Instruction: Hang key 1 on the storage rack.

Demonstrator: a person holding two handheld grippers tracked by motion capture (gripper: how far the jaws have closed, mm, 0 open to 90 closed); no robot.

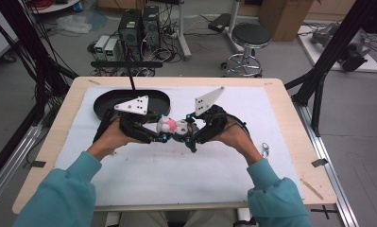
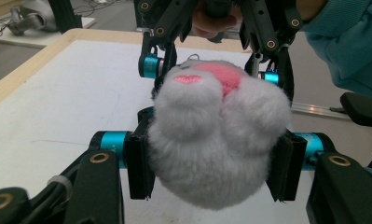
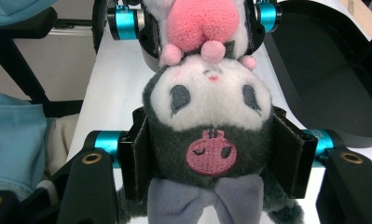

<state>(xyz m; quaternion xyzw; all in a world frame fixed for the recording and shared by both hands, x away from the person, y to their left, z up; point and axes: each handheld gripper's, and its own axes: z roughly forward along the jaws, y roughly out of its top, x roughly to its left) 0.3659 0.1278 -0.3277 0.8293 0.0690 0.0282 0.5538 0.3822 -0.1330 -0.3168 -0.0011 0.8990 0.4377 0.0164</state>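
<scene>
Black oval tray (image 1: 106, 101) sits on the white mat (image 1: 176, 175) at the counter's (image 1: 290, 142) far left; all else is referenced to it. Just in front of the tray's near rim, left hand-held gripper (image 1: 163, 137) has its jaws clamped on the white furry lower body of the plush toy (image 1: 172, 126), pads pressed into both flanks (image 2: 211, 140). Further right of the tray, right hand-held gripper (image 1: 191, 137) is clamped on the toy's dark hooded head (image 3: 209, 126), so the toy hangs between the two, above the mat.
</scene>
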